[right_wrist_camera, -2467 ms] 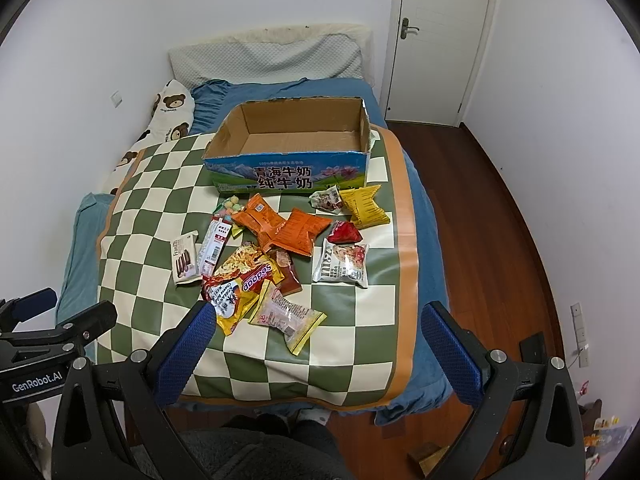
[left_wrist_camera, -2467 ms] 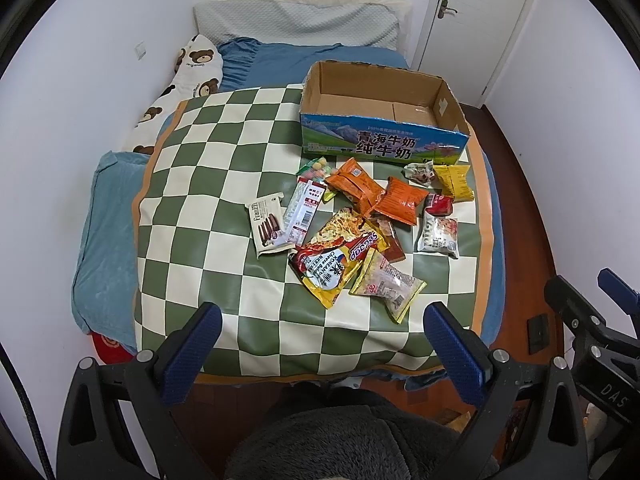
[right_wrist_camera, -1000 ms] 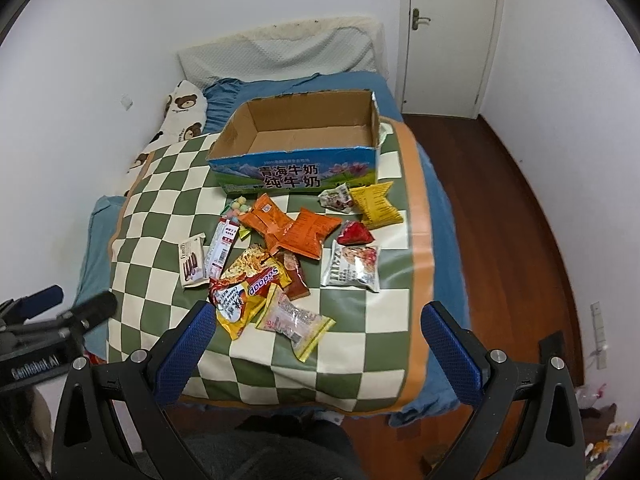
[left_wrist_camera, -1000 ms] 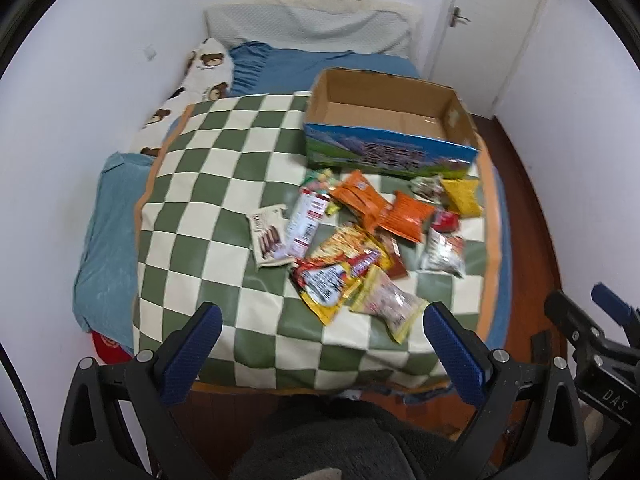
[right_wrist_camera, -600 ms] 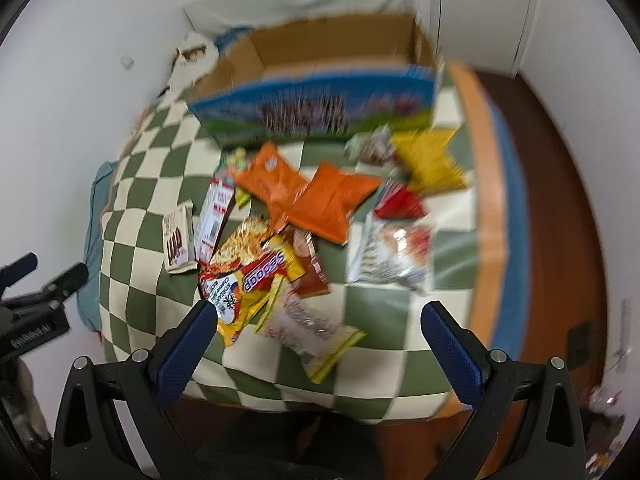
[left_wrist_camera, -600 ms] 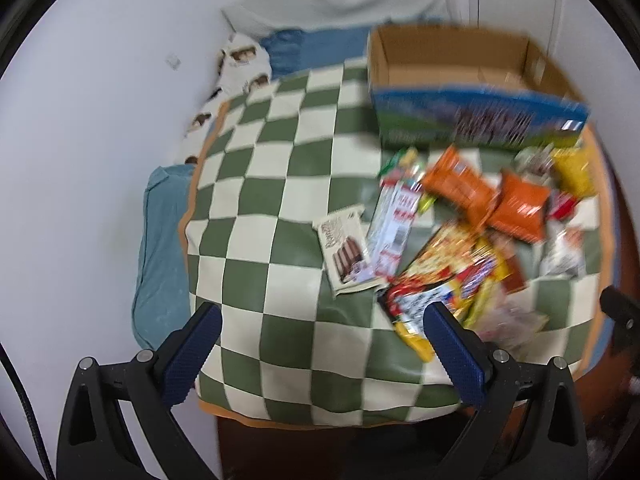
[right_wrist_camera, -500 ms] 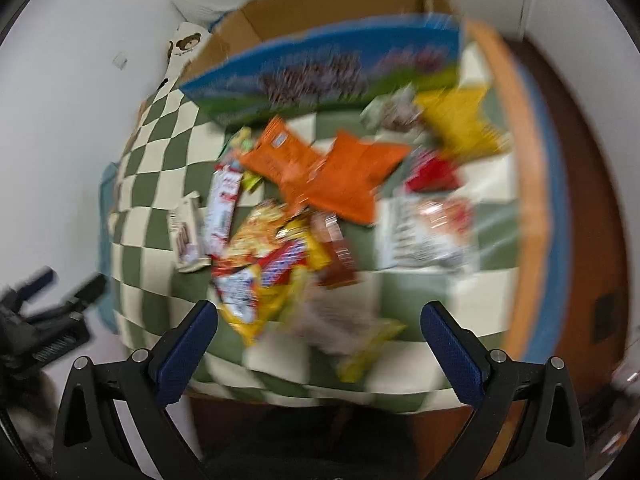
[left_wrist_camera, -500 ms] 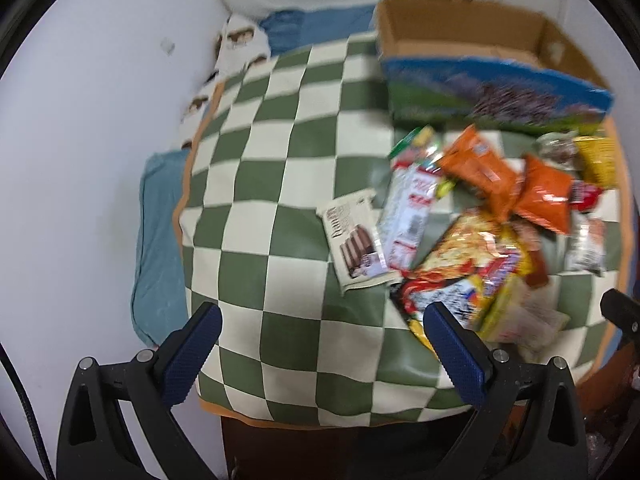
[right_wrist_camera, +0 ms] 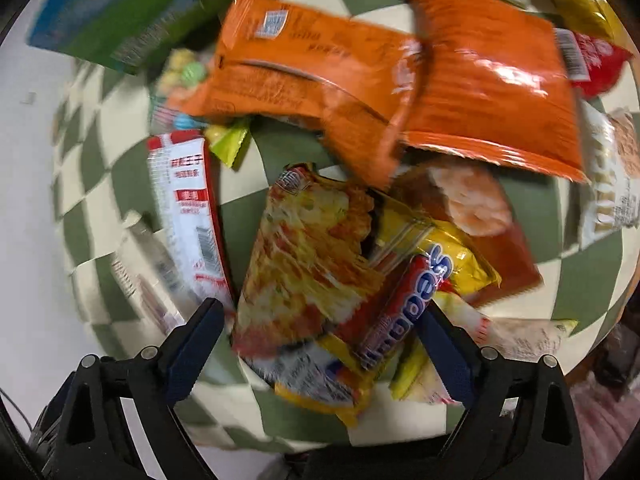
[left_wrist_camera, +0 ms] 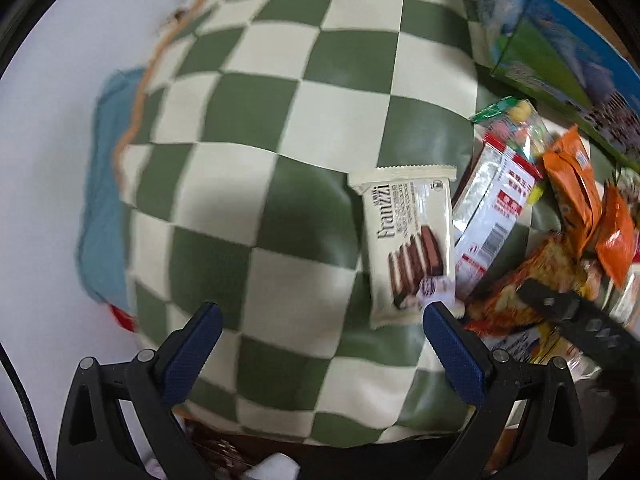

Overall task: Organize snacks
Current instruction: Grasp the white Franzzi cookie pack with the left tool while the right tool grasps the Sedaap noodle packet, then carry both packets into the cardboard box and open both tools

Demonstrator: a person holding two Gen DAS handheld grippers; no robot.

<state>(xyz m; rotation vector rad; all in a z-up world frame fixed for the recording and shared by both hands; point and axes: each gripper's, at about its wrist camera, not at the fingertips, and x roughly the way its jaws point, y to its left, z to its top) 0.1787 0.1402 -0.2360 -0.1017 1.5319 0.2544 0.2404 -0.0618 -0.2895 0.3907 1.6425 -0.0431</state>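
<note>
Left gripper (left_wrist_camera: 320, 336) low over the green-and-cream checkered cloth (left_wrist_camera: 256, 128) on the bed; jaws spread wide, nothing between them. Its right fingertip (left_wrist_camera: 440, 322) sits at the lower right corner of the white Franzzi wafer pack (left_wrist_camera: 408, 240); contact cannot be judged. That pack lies flat on the cloth at the left edge of the snack pile. Just right of it, a long red-and-white packet (left_wrist_camera: 494, 216), partly overlapped by a clear bag of coloured candies (left_wrist_camera: 516, 126). Beyond that, two orange packets (left_wrist_camera: 576, 188) and a yellow-red noodle pack (left_wrist_camera: 532, 280). The cardboard box (left_wrist_camera: 560, 40) with blue-green print stands at the upper right, behind the pile.

Right gripper (right_wrist_camera: 320, 328) directly above the pile; jaws wide apart, holding nothing. Between and ahead of its fingers: the noodle pack (right_wrist_camera: 308, 256) and a yellow-red wrapper with blue lettering (right_wrist_camera: 404, 300), overlapping. The red-and-white packet (right_wrist_camera: 188, 208) lies just left. Orange packets (right_wrist_camera: 400, 76) lie across the top, a brownish packet (right_wrist_camera: 480, 216) under their lower edge. A red packet (right_wrist_camera: 596, 60) and a white packet (right_wrist_camera: 612, 176) at the right edge. Both views motion-blurred; fine print unreadable.
</note>
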